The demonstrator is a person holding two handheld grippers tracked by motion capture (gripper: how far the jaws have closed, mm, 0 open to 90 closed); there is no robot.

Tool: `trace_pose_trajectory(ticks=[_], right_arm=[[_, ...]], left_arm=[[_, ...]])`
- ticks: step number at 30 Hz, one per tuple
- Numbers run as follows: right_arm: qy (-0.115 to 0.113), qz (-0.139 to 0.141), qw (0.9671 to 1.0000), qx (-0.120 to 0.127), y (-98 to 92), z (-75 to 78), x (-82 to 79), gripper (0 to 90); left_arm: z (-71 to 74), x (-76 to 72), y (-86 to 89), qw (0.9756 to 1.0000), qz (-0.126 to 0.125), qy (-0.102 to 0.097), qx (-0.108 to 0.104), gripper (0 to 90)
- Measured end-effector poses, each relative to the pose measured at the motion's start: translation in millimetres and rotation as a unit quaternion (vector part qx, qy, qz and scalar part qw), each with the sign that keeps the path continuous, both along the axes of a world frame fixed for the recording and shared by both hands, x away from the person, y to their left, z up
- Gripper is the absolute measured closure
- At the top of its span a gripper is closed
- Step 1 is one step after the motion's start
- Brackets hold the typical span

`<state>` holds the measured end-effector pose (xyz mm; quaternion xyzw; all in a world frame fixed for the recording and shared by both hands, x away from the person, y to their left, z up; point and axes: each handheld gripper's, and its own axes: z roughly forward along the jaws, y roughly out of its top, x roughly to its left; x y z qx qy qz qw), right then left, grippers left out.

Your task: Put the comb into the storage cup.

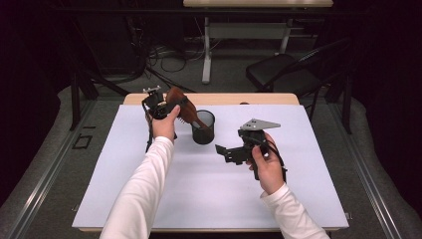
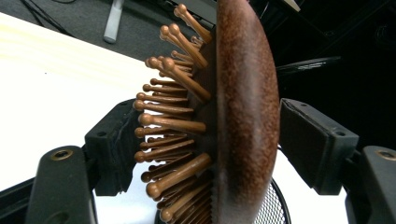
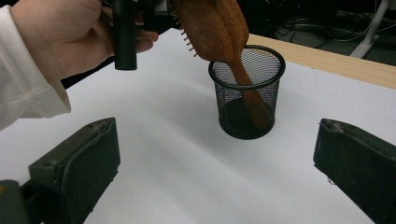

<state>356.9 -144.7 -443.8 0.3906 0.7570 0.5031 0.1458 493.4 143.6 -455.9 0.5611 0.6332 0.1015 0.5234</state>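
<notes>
Over the white table, brown wooden hairbrush tilted, handle down inside black mesh cup, head between my left gripper jaws, pads spread clear of it, my right gripper near the cup, jaws wide, holding nothing.

In the left gripper view, the wooden hairbrush is running off the top and bottom edges, so its handle is lying out of frame, and the mesh cup is showing only a sliver of rim behind it. In the right gripper view, the brush head is being cropped by the top edge, the handle end is dimming behind the mesh, and the left gripper is hiding its jaws.
</notes>
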Motion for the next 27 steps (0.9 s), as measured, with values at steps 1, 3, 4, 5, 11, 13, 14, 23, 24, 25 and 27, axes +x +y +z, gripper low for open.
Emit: trace_pose_trajectory(ticks=[1,3,4,5,11,13,14,23,24,25,27], right_arm=[[0.000,0.000,1.0000,0.001,0.1,0.1,-0.2,0.2],[0.000,0.000,1.0000,0.000,0.1,0.2,-0.2,0.2],[0.000,0.000,1.0000,0.001,0.1,0.1,-0.2,0.2],[-0.001,0.000,1.0000,-0.001,0.0,0.0,0.0,0.2],[-0.001,0.000,1.0000,-0.001,0.0,-0.1,0.1,0.2],[-0.001,0.000,1.0000,-0.001,0.2,-0.1,0.0,0.2],[-0.001,0.000,1.0000,-0.001,0.2,-0.1,-0.1,0.2],[-0.001,0.000,1.0000,-0.001,0.2,0.1,-0.3,0.2],[-0.001,0.000,1.0000,-0.001,0.2,0.1,-0.3,0.2],[-0.001,0.000,1.0000,0.000,0.2,0.1,-0.3,0.2],[-0.001,0.000,1.0000,-0.001,0.2,0.1,-0.3,0.2]], left_arm=[[-0.2,0.1,-0.3,1.0000,0.001,0.000,0.000,20.7],[-0.1,0.0,-0.4,1.0000,0.000,-0.002,0.001,20.1],[-0.1,0.0,-0.6,1.0000,0.000,-0.003,0.002,19.6],[-0.1,0.1,-0.9,1.0000,0.001,-0.003,0.001,18.4],[-1.0,0.2,-0.9,1.0000,-0.005,-0.001,0.004,15.3],[-0.4,-0.1,-1.4,1.0000,-0.003,-0.003,0.001,15.2],[-0.2,-0.2,-1.2,1.0000,-0.003,-0.004,0.001,14.8],[3.1,-1.1,2.3,0.9999,0.002,-0.012,-0.007,13.5],[3.5,-1.1,2.7,0.9999,-0.001,-0.015,-0.006,11.1],[3.8,-1.1,3.3,0.9998,-0.003,-0.017,-0.006,8.7],[4.3,-1.2,3.8,0.9998,-0.004,-0.017,-0.007,5.6]])
